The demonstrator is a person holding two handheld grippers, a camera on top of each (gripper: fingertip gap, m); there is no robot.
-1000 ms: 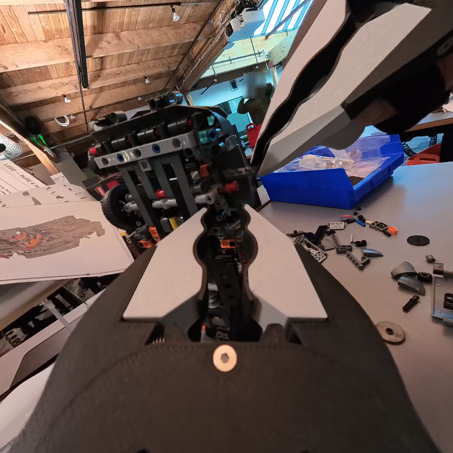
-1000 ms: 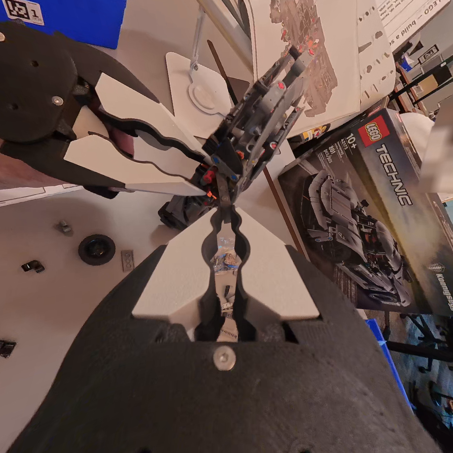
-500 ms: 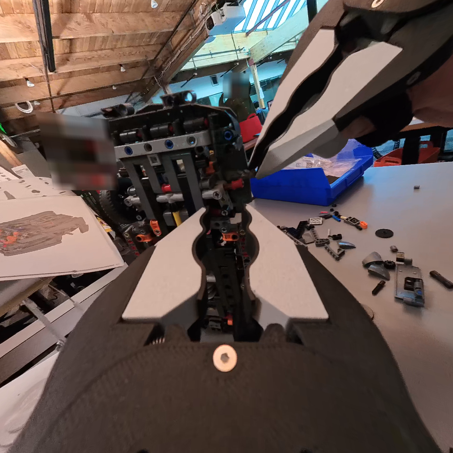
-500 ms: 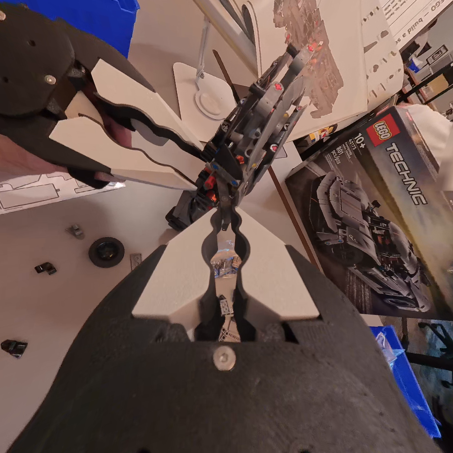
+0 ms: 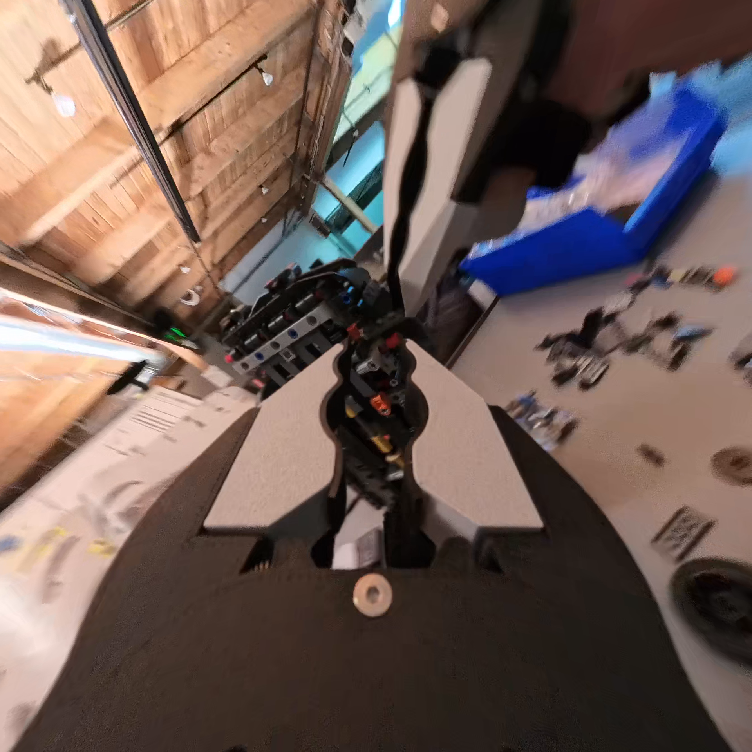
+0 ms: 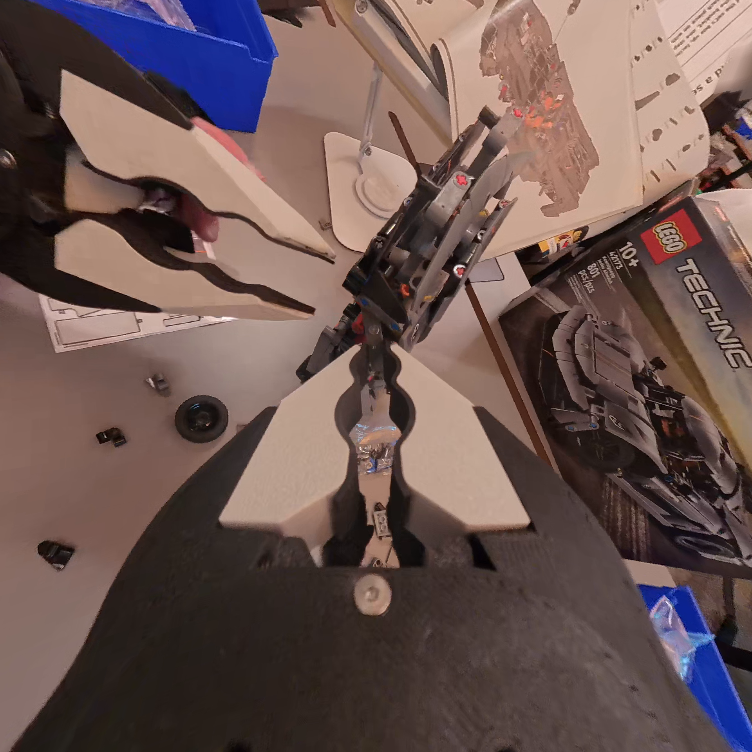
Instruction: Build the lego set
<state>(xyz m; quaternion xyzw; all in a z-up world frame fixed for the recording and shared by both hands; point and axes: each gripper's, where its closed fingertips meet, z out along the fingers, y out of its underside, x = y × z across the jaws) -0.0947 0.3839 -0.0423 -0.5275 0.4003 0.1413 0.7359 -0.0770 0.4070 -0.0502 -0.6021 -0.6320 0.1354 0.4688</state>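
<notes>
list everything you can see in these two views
lego model: 1, black and grey with red and blue pins, held above the table
set box: 1, dark with a red logo, right of the model
instruction sheet: 1, white, propped behind the model
stand base: 1, white, under the sheet
blue bin: 1, on the table's far left
flat paper: 1, white, on the table
wheel: 1, black, on the table
loose pieces: many, mostly dark, scattered
table: 1, light grey
left gripper: jaws apart, just clear of the model
right gripper: jaws shut on a grey part of the model
</notes>
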